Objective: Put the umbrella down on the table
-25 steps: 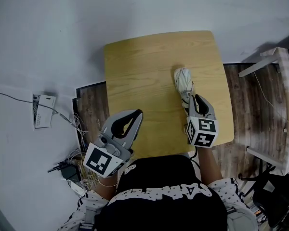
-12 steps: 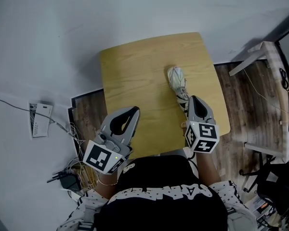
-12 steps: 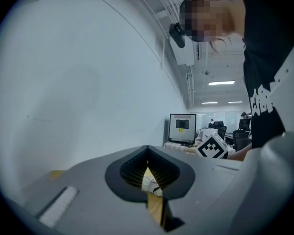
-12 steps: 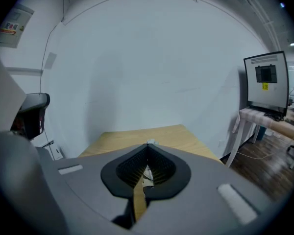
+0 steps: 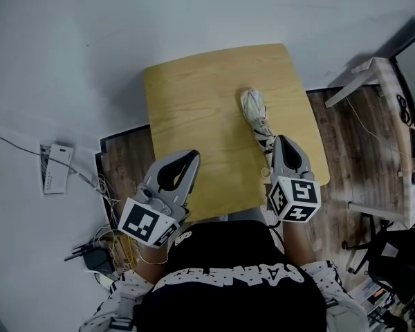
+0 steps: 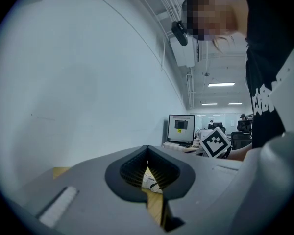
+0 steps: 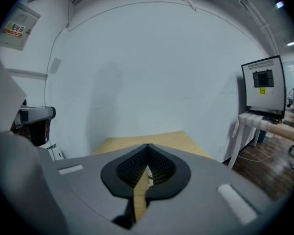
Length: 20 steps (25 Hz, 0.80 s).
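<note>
A folded white patterned umbrella [image 5: 254,111] lies on the wooden table [image 5: 194,102], right of centre, pointing away from me. My right gripper [image 5: 282,139] hovers just behind its near end, jaws shut with nothing between them. In the right gripper view the right gripper [image 7: 148,146] has its tips together over the tabletop [image 7: 152,141]. My left gripper [image 5: 192,157] is over the table's near left part, also shut and empty. In the left gripper view, a piece of the umbrella [image 6: 150,181] shows through the hollow behind the left gripper's [image 6: 147,147] meeting tips.
A white desk [image 5: 384,81] with a monitor [image 7: 262,88] stands to the right on the wood floor. A power strip [image 5: 55,168] and tangled cables [image 5: 100,251] lie on the floor at left. A black chair [image 5: 394,268] is at lower right. A wall is beyond the table.
My right gripper has risen and drawn back a little from the umbrella, which stays lying on the table. The left gripper has hardly moved.
</note>
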Each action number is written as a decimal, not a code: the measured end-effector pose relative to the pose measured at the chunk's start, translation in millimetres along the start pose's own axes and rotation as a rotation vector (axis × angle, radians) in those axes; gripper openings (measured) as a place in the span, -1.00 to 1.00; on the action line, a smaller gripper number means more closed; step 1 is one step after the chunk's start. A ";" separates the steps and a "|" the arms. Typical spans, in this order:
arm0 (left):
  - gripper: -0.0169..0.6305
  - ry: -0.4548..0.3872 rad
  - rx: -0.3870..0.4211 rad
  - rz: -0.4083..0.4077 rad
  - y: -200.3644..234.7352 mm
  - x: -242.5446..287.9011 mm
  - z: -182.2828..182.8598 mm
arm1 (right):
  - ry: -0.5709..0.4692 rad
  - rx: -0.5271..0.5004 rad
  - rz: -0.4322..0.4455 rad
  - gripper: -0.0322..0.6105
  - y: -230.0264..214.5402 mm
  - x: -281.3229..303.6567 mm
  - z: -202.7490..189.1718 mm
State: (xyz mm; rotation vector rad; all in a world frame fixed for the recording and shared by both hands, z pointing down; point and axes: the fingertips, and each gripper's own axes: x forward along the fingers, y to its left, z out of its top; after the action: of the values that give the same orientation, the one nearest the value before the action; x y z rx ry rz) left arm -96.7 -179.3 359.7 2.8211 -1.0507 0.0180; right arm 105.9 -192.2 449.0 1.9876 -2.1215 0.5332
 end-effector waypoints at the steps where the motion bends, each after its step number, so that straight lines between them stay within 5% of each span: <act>1: -0.95 -0.001 0.000 0.004 0.8 -1.8 0.2 | -0.004 0.001 0.002 -0.86 1.3 -1.0 1.0; 20: -0.95 -0.005 -0.005 0.005 4.1 0.7 -0.9 | -0.005 -0.024 0.026 -0.86 2.7 1.7 7.4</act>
State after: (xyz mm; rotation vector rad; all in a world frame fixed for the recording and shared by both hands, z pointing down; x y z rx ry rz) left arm -98.8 -182.7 361.1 2.8154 -1.0571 0.0084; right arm 103.9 -196.5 442.4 1.9535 -2.1490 0.5050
